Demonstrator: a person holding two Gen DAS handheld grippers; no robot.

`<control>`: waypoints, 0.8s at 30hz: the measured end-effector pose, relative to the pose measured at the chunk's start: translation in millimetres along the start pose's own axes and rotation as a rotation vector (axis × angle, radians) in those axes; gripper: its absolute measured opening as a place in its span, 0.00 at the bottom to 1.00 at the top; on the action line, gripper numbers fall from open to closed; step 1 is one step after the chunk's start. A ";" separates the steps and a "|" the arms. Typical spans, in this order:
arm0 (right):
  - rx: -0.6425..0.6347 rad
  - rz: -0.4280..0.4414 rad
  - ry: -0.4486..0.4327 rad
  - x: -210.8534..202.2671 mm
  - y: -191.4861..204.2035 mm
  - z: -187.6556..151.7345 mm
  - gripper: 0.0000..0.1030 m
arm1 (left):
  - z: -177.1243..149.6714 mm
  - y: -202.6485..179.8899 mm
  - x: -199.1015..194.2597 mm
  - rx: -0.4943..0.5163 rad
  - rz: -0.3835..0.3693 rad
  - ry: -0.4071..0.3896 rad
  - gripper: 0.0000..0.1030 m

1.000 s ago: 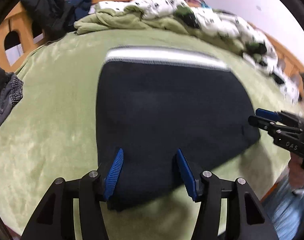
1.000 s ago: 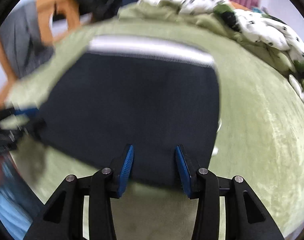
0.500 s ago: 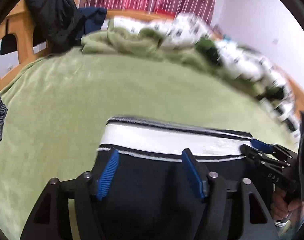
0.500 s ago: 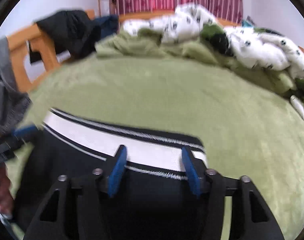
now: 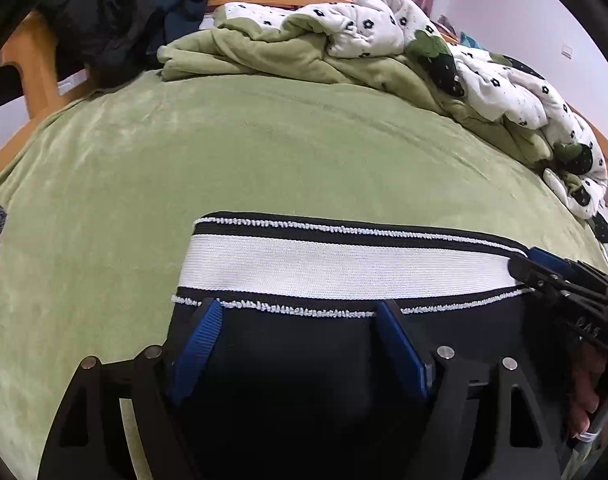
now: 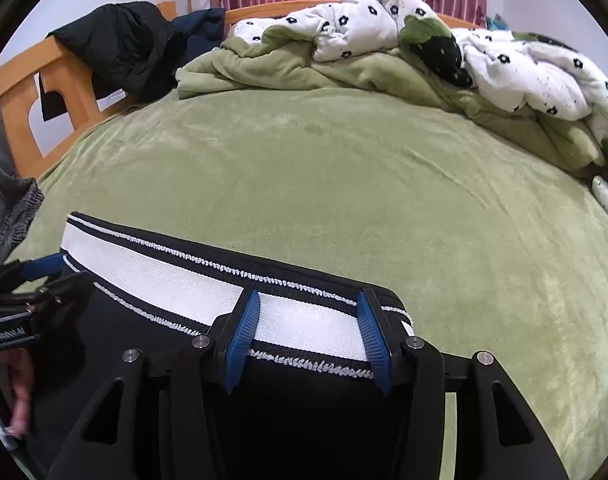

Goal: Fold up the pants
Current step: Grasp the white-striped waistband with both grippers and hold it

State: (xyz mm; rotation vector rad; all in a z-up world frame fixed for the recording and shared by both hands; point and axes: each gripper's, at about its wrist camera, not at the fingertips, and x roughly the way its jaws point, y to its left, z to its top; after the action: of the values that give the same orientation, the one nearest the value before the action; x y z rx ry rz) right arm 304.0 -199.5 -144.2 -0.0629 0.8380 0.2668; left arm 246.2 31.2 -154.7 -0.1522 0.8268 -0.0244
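On the near part of the green bedspread (image 5: pixel 264 152) lie the black pants (image 5: pixel 304 360), white waistband (image 5: pixel 344 268) at their far edge. Our left gripper (image 5: pixel 300 344) spreads wide over the dark cloth just short of that band. Our right gripper (image 6: pixel 308 338) straddles the band's right end, fingers apart, gripping nothing we can see.

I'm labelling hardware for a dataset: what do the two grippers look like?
Both the left gripper and right gripper have matte black angular frames with triangular cutouts, silver screw heads and ribbed blue finger pads. The left's body bears small white lettering.
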 end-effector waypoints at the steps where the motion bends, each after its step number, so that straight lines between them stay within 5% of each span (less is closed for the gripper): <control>1: 0.008 0.010 0.009 -1.1 -1.8 1.8 0.48 | 1.6 -0.8 -2.9 0.003 0.002 -0.016 0.73; 3: 0.041 0.024 0.042 -5.5 -6.6 8.4 0.48 | 4.3 -5.4 -11.1 0.028 -0.016 -0.043 0.73; 6: 0.051 -0.017 -0.051 -20.7 -8.1 12.2 0.48 | 10.5 -7.4 -13.1 0.040 -0.053 -0.056 0.73; 10: 0.028 -0.012 0.036 2.6 -6.0 8.1 0.51 | 16.0 -7.0 8.4 0.032 -0.017 0.003 0.75; 15: 0.044 0.001 0.012 6.8 -10.5 5.1 0.54 | 12.2 -21.0 14.0 0.103 0.032 -0.003 0.86; 24: 0.043 0.004 -0.002 6.3 -8.8 1.9 0.54 | 9.7 -19.2 11.4 0.105 0.033 -0.009 0.87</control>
State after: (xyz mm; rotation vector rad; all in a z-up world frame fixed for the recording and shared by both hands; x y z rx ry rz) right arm 311.7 -206.4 -148.0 -0.0205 0.8419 0.2520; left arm 261.7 12.5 -153.8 -0.0397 0.8174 -0.0359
